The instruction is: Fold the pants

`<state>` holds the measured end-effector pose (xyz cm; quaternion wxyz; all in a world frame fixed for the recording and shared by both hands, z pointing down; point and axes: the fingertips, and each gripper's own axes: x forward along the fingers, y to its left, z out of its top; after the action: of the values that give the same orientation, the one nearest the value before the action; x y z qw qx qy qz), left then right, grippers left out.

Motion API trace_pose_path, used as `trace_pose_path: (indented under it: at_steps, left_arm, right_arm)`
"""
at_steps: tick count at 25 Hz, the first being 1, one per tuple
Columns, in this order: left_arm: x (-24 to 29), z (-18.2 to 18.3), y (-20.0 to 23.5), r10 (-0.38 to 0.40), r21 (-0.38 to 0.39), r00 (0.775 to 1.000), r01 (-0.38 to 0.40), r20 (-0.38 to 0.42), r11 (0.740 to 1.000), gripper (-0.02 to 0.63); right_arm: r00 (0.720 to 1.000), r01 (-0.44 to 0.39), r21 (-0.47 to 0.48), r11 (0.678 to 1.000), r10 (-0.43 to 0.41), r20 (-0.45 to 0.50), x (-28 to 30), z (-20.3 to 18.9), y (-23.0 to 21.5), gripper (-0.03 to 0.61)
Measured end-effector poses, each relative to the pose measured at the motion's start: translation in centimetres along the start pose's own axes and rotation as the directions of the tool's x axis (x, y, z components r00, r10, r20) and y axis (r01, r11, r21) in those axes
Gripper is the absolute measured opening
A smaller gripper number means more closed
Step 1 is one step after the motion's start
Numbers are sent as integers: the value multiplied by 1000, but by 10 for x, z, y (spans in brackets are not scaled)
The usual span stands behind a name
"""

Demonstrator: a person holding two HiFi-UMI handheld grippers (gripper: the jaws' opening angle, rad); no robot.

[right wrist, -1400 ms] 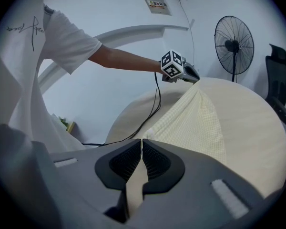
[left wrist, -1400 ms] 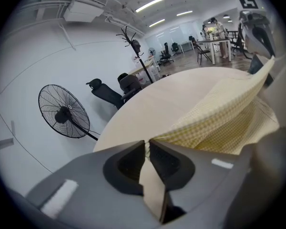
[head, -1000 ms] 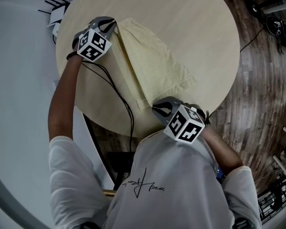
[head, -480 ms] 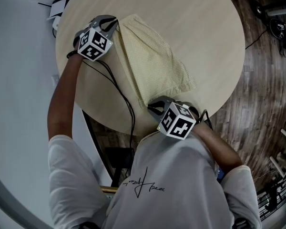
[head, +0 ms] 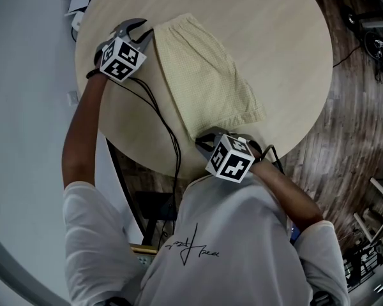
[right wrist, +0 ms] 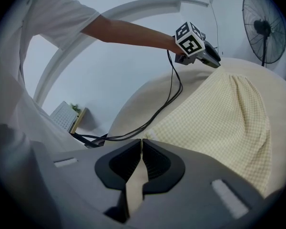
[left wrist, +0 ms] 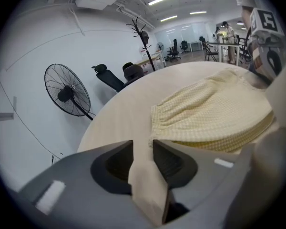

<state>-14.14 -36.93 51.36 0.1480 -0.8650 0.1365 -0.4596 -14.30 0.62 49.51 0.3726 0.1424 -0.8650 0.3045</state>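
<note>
The pale yellow checked pants (head: 204,75) lie folded lengthwise on the round light wood table (head: 274,37). My left gripper (head: 142,29) is at the far left corner of the waistband (left wrist: 181,111). Its jaws are opening, the pads stand apart, and the cloth's corner lies just off their tips (left wrist: 142,144). My right gripper (head: 202,140) is at the near corner of the pants by the table's front edge. It is shut, with the hem corner (right wrist: 155,128) pinched at its tips (right wrist: 141,141). The left gripper (right wrist: 200,49) also shows in the right gripper view.
Black cables (head: 165,123) run from the left gripper across the table and over its near edge. A standing fan (left wrist: 66,92), office chairs (left wrist: 118,78) and a coat stand (left wrist: 143,37) are beyond the table. Wooden floor (head: 364,107) with gear lies to the right.
The left gripper's jaws have parted and it has slid a little outward off the waistband. The right gripper has come lower and leftward at the near corner. The pants lie flatter.
</note>
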Motion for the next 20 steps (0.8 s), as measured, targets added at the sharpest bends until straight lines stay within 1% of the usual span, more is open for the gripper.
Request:
trace_pose_path:
  at_steps: [4, 8, 10, 16, 20]
  left_arm:
    - [-8, -7, 0, 25, -57, 1000, -24, 4, 998, 138]
    - [-24, -10, 1, 63, -151, 998, -58, 23, 987, 138]
    - [-32, -11, 1, 82, -197, 996, -74, 30, 978, 138]
    - [-57, -12, -9, 134, -276, 990, -118, 41, 954, 138]
    - [-75, -9, -21, 170, -308, 984, -146, 53, 940, 137]
  right_arm:
    - [999, -13, -35, 999, 12, -42, 9, -7, 0, 14]
    - [995, -66, -37, 997, 63, -76, 12, -15, 7, 19]
    - [995, -79, -35, 996, 77, -64, 10, -13, 11, 49]
    - [999, -44, -38, 998, 44, 0, 0, -7, 14, 51]
    - [999, 0, -29, 1000, 2, 45, -11, -5, 12, 51]
